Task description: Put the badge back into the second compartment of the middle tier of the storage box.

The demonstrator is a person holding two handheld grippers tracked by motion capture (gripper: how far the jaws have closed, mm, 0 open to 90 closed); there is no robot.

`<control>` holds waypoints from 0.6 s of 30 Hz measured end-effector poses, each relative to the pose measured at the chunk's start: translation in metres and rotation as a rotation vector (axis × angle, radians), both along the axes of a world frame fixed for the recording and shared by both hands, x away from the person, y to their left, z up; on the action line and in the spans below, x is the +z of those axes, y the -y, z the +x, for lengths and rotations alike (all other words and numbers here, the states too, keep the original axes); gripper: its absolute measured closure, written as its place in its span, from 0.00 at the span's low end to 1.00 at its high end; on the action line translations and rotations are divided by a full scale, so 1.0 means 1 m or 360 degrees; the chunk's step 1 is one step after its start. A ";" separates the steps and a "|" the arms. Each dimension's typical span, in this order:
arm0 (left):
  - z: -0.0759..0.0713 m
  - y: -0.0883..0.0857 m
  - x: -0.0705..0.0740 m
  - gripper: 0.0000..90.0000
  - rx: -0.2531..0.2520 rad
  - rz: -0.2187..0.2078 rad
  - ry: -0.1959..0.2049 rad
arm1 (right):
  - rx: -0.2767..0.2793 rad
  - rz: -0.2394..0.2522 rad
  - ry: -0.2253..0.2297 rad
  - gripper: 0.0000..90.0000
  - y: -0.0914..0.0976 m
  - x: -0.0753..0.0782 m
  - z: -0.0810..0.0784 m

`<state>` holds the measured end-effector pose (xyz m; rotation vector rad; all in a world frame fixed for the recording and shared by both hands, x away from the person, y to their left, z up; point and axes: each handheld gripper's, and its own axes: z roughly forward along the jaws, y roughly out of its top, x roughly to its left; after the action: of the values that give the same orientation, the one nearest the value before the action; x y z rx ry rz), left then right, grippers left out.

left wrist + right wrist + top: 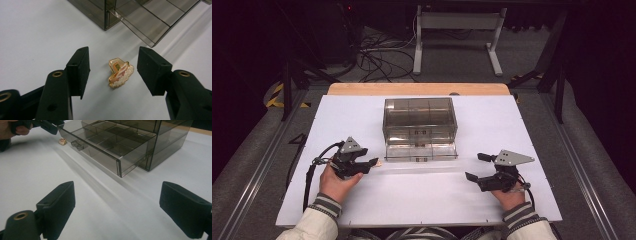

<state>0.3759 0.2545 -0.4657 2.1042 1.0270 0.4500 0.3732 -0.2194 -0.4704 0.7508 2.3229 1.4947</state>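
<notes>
Left gripper view — left gripper (113, 72) half-open, astride gold pin (120, 72), untouched

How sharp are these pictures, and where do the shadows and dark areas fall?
High view: dim and soft, room black beyond the white table. Left gripper view: gold pin sharp, the jaws slightly soft. Right gripper view: smoky drawer box throws a long soft shadow; near jaws blurred.

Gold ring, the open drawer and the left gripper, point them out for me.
gold ring (120, 73), left gripper view, on its pale stone-set top.
open drawer (100, 146), right gripper view, on its divided floor.
left gripper (113, 72), left gripper view, midway between its two black jaws, which stand apart around the ring.
</notes>
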 end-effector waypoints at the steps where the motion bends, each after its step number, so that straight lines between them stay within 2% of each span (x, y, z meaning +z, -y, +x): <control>1: 0.001 0.001 -0.001 0.49 0.0003 0.0002 -0.0009 | -0.0001 -0.0001 0.0000 0.15 0.000 0.000 0.000; 6: 0.008 0.003 -0.007 0.48 -0.0026 -0.0019 -0.0089 | 0.0005 -0.0005 -0.0001 0.16 -0.001 0.000 0.000; 12: 0.013 0.005 -0.011 0.47 -0.0030 0.0024 -0.0093 | 0.0013 -0.0005 -0.0005 0.16 -0.001 0.000 0.000; 18: 0.017 0.009 -0.015 0.47 -0.0057 0.0034 -0.0116 | 0.0021 -0.0011 -0.0007 0.16 -0.001 -0.001 0.000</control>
<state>0.3929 0.2451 -0.4808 2.1689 1.0281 0.3703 0.3735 -0.2180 -0.4712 0.7396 2.3395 1.4911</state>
